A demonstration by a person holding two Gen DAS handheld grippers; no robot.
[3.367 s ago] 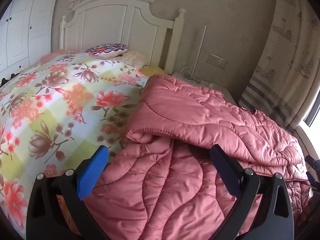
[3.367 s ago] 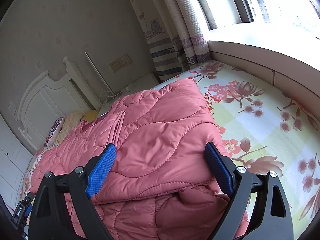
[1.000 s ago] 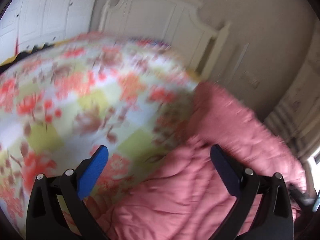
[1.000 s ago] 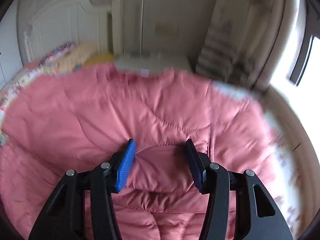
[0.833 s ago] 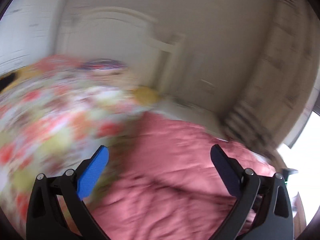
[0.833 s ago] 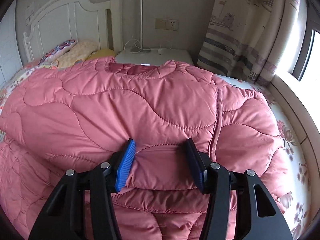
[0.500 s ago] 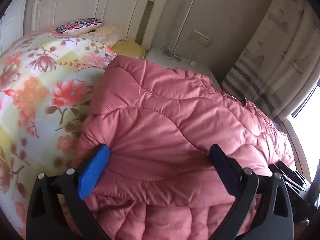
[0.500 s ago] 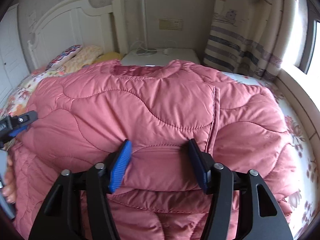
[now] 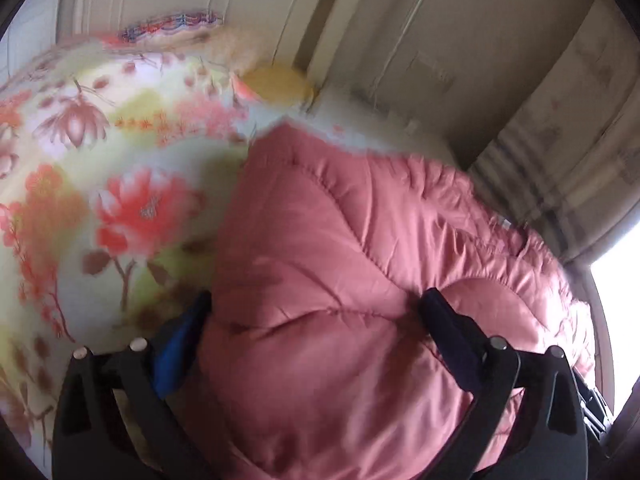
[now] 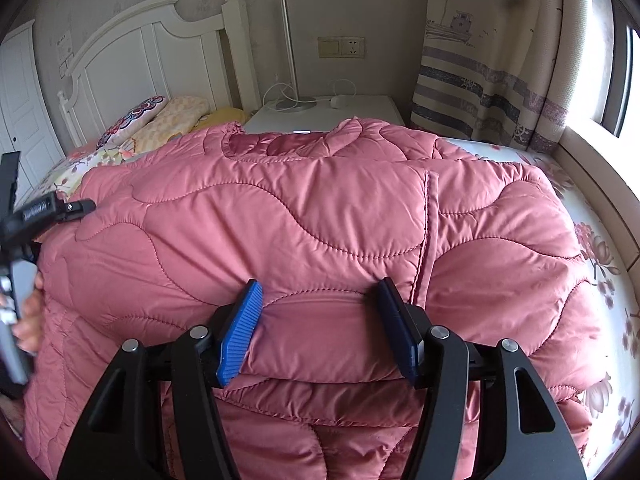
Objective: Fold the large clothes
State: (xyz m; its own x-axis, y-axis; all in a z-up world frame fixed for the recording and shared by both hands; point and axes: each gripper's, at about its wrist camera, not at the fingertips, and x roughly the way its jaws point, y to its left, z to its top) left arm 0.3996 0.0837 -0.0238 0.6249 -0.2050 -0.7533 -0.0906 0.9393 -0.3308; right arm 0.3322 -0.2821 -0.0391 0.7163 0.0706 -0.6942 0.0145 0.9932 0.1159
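Both tools are now working on the pink quilted coat (image 10: 304, 216), which is lying folded on the bed (image 9: 80, 200). Half a second ago the left tool (image 9: 312, 312) was hovering spread above the fold; now it is pushing in, jaws wide around a thick bulge, not clamped, the view blurring with motion. Right tool (image 10: 318, 312) is staying clenched on the folded edge. Judging by this, the next fold is getting set up, both sides gripped together.
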